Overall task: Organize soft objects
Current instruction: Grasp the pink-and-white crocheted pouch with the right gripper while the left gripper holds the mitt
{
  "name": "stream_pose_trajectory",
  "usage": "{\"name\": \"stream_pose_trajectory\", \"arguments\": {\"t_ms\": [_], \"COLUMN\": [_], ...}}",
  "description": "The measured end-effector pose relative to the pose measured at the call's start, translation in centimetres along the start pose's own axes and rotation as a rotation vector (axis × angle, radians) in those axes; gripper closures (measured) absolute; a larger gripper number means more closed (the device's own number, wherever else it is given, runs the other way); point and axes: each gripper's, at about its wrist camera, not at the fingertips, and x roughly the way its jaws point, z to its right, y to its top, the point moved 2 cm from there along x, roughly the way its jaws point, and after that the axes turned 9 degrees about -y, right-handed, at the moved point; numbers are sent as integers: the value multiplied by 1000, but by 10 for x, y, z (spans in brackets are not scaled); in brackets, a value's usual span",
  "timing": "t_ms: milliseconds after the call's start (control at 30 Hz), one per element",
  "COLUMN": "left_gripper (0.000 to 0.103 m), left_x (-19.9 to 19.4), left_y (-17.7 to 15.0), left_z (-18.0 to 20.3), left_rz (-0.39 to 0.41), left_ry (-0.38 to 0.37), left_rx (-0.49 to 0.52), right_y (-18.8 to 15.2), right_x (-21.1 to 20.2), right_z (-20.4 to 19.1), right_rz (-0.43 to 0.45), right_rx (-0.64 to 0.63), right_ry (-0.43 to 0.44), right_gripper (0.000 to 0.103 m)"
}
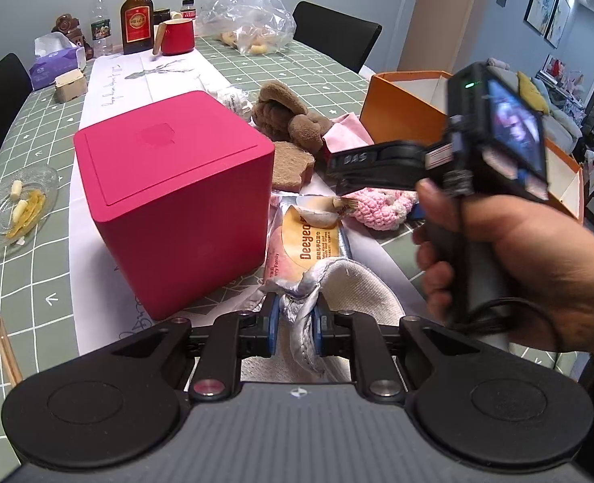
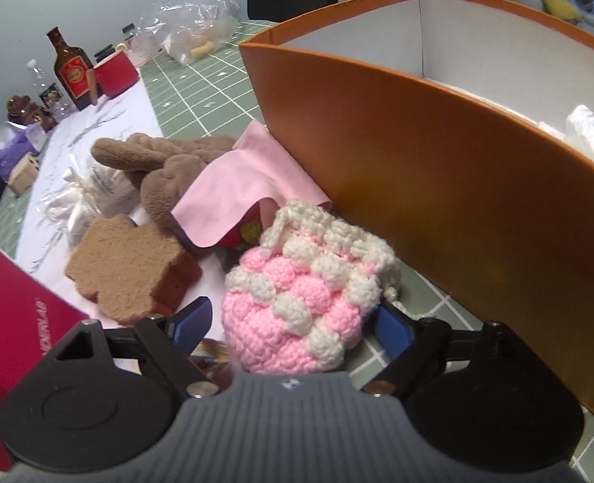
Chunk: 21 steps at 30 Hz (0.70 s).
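My left gripper is shut on the silver-edged rim of a cream quilted mitt at the near edge of the table. A pink and white crochet pouch lies on the table against the orange box. It sits between the blue pads of my open right gripper, with a gap showing at the left pad. In the left wrist view a hand holds the right gripper over the pouch. Behind it lie a pink cloth, a brown plush toy and a flower-shaped brown sponge.
A magenta cube box stands left of a wet-wipes packet. The orange box holds something white. A glass dish, chopsticks, a bottle, a red mug, a plastic bag and tissues lie further off.
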Motion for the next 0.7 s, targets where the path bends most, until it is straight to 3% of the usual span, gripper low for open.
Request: {"name": "stream_pose_trajectory", "arguments": {"t_ms": [100, 267, 367, 600, 700], "left_gripper": [85, 85, 85, 85, 92], "left_x": [-2, -8, -13, -22, -28], "left_y": [0, 0, 3, 11, 16], "left_z": [0, -1, -1, 4, 9], "left_rz": [5, 20, 36, 76, 91], "left_ry": [-5, -12, -17, -23, -29], "left_rx": [0, 4, -3, -8, -3], "right_y": [0, 5, 8, 14, 17], "right_x": [6, 2, -5, -44, -68], "right_z": [-6, 1, 12, 28, 30], "right_rz": [22, -4, -35, 3, 55], "right_rx": [-58, -127, -129, -213, -259], "right_ry": [-37, -7, 39, 167, 227], "right_gripper": [18, 46, 53, 54, 54]}}
